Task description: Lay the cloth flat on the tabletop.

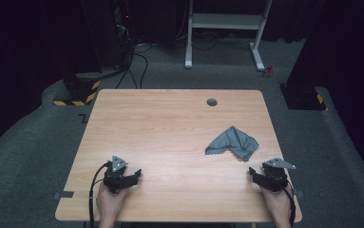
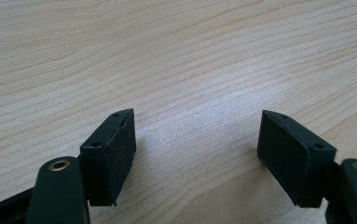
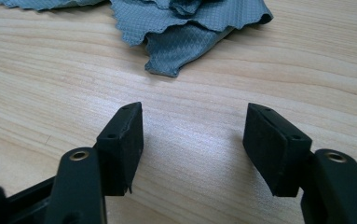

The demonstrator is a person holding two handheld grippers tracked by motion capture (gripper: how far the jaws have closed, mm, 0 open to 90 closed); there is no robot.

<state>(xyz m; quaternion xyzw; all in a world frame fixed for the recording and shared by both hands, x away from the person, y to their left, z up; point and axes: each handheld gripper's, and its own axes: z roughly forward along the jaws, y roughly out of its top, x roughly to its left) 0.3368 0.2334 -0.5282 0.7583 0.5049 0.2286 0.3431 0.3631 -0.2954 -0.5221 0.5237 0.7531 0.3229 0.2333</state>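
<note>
Grey cloth: we see it lying crumpled on the right side of the wooden bench, nearer to us than the middle.
Right gripper: we hold it low on the bench, just on our side of the cloth, not touching it. Its jaws are wide apart with nothing between them.
Left gripper: we rest it at the near left, far from the cloth. Its jaws are wide apart too.

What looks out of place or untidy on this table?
Only the cloth: it lies crumpled and folded over itself near the table's right edge, just ahead of the open right gripper. Nothing looks spilled or damaged.
</note>
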